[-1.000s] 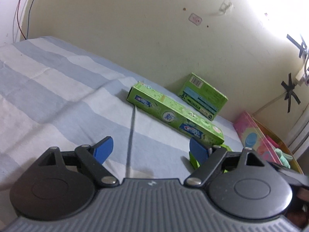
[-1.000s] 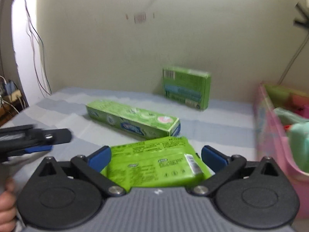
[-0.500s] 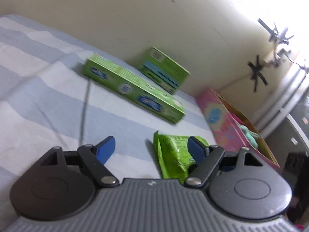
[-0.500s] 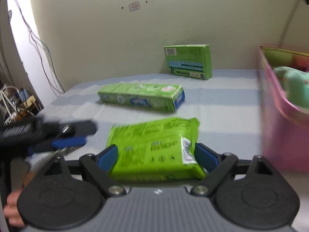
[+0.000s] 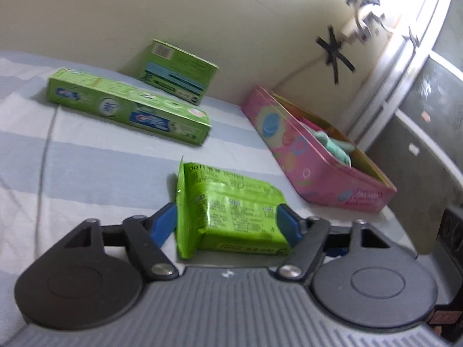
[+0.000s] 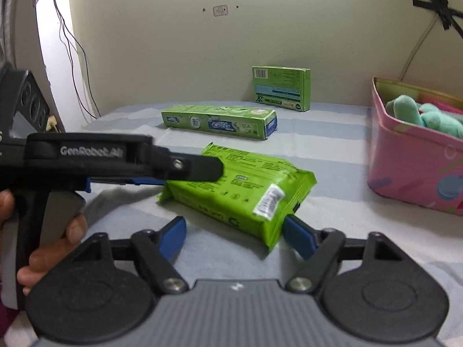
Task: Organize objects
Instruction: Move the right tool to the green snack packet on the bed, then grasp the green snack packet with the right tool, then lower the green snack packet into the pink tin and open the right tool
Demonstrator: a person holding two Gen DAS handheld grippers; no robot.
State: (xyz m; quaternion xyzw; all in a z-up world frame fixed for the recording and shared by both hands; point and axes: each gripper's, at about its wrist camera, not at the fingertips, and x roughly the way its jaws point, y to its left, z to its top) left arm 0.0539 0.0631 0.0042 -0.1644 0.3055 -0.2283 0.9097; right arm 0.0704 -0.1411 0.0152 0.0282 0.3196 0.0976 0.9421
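Note:
A green wipes pack (image 5: 231, 208) lies on the striped bed sheet (image 5: 86, 156). My left gripper (image 5: 225, 225) is open, its blue fingers on either side of the pack's near end. In the right wrist view the pack (image 6: 246, 188) lies in front of my open right gripper (image 6: 235, 237), and its corner is close to the right finger. The left gripper's body (image 6: 115, 162) reaches in from the left over the pack's far end. A green toothpaste box (image 5: 127, 107) and a green carton (image 5: 179, 72) lie further back.
A pink tin box (image 5: 312, 156) holding teal plush toys (image 6: 422, 115) stands at the right. The carton leans on the cream wall (image 6: 231, 43). Cables hang down the wall at the left (image 6: 69, 43).
The left gripper swung right and came around the wipes pack. The right gripper drew back and the pack lies turned, no longer between its fingers.

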